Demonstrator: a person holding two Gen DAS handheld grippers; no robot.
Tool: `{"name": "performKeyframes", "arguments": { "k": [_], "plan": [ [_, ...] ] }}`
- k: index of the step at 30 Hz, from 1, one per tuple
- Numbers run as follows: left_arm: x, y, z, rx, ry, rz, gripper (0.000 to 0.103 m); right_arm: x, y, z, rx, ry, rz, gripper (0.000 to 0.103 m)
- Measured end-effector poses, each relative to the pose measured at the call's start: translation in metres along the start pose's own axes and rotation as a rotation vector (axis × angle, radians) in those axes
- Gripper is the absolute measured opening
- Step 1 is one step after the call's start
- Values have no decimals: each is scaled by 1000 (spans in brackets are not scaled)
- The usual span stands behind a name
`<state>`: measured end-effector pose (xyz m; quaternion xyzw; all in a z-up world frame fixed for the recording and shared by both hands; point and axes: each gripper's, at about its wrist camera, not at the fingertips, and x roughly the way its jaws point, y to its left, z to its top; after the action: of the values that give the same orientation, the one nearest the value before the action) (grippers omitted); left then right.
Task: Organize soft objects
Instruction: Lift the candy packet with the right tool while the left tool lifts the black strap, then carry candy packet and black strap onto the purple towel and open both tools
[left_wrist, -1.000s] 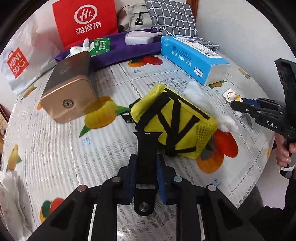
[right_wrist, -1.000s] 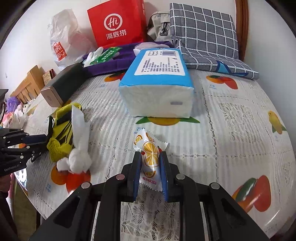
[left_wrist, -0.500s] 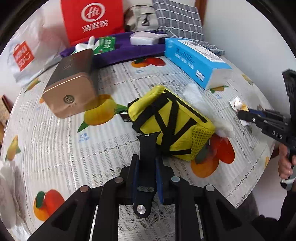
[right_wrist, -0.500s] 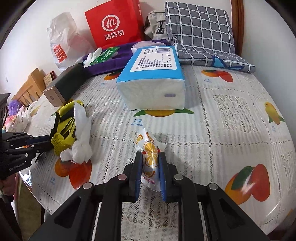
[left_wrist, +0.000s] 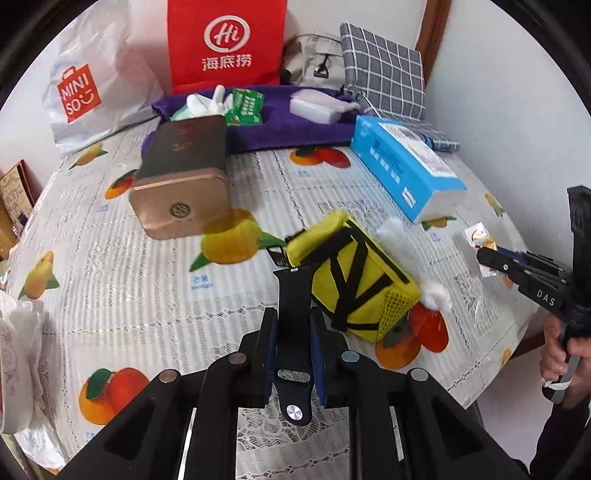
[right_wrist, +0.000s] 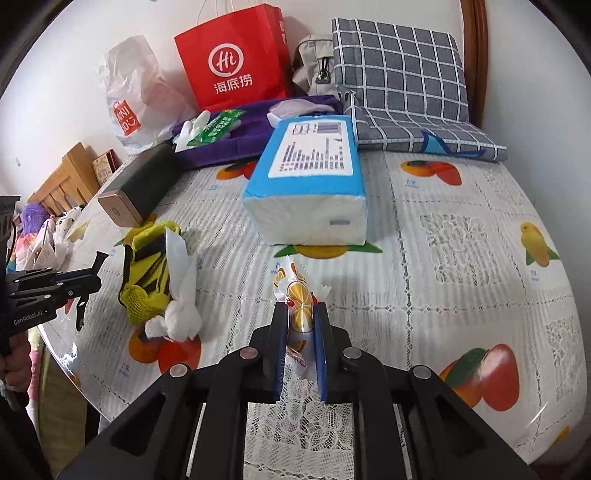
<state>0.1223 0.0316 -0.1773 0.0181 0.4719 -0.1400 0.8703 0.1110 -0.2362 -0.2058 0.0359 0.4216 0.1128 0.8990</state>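
Note:
My left gripper (left_wrist: 293, 321) is shut on a black strap (left_wrist: 293, 295), held above the table near the front edge. Just beyond it a yellow pouch with black straps (left_wrist: 351, 284) lies on the tablecloth, with a crumpled white tissue (left_wrist: 436, 295) against its right side. My right gripper (right_wrist: 300, 314) is shut on a small orange-print snack packet (right_wrist: 299, 295) and holds it above the cloth; it also shows at the right of the left wrist view (left_wrist: 491, 258). The pouch (right_wrist: 147, 266) and tissue (right_wrist: 181, 295) lie to its left.
A blue tissue pack (right_wrist: 310, 184) lies mid-table. A gold-ended dark box (left_wrist: 184, 184) lies at the left. A purple cloth (left_wrist: 280, 122) with small items, a red bag (left_wrist: 225, 40), a white bag (left_wrist: 85, 85) and a checked cushion (right_wrist: 399, 74) line the back.
Both grippers have lifted and drawn back a little, each keeping its hold. The yellow pouch and tissue stay on the cloth.

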Motion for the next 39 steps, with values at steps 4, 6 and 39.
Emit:
{"name": "performKeyframes", "arguments": {
  "k": [4,6,39],
  "plan": [
    [-5,3,8,-10,-14,0,17,-5,2,7,-9,-10,1,13],
    [-7,5,13,-16,-22,0,17,-7,3,11,-14,-17,1,13],
    [-12,58,144,-151,-158,36,17,-8,30,161,-86,-144,84,13]
  ]
}}
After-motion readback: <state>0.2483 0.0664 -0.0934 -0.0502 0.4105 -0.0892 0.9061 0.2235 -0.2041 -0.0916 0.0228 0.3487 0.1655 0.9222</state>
